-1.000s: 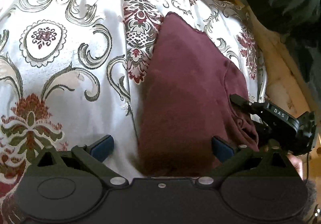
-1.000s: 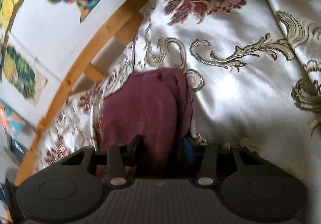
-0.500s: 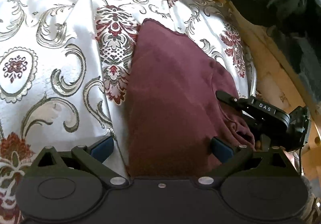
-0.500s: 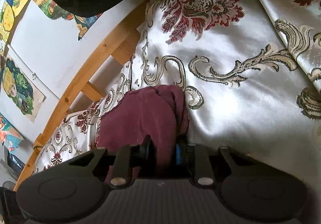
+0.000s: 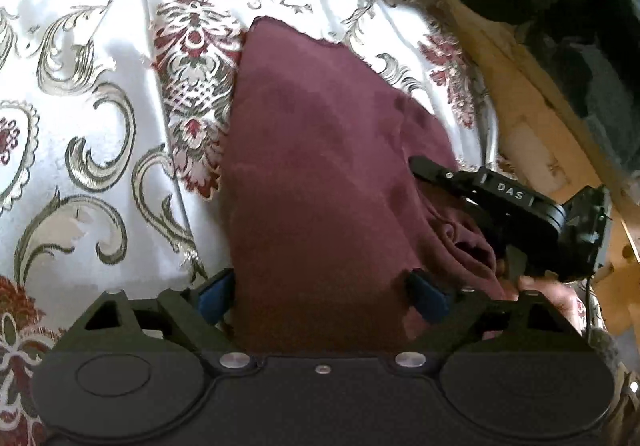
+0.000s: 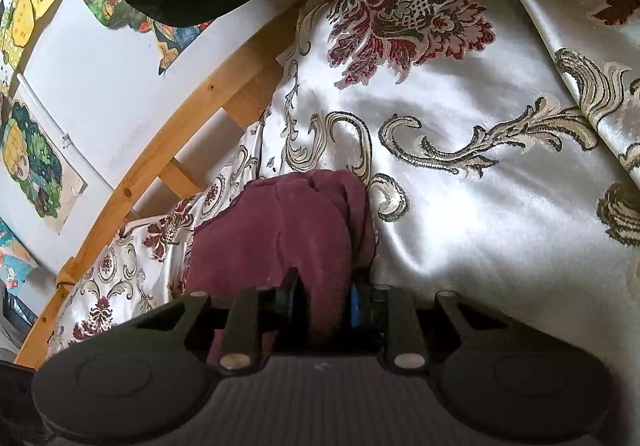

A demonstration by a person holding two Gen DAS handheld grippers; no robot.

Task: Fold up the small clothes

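garment (image 5: 320,174), maroon, lies on patterned bedspread (image 5: 100,118) by wooden rail (image 6: 160,150); right gripper (image 6: 322,296) pinches its bunched edge; left gripper (image 5: 320,296), jaws wide and just narrowing, straddles it.

maroon garment (image 5: 320,174), white satin bedspread (image 6: 480,214) with red-and-gold floral scrollwork, black claws with blue pads (image 5: 216,296)

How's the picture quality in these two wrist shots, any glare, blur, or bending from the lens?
Left wrist view: soft and blotchy across the maroon knitted garment, with fisheye bending of the wooden bed rail and a dark top right corner. Right wrist view: sharper, with bright sheen glaring off the shiny white floral bedspread; the rail curves strongly here too, and a black shape shades the top left.
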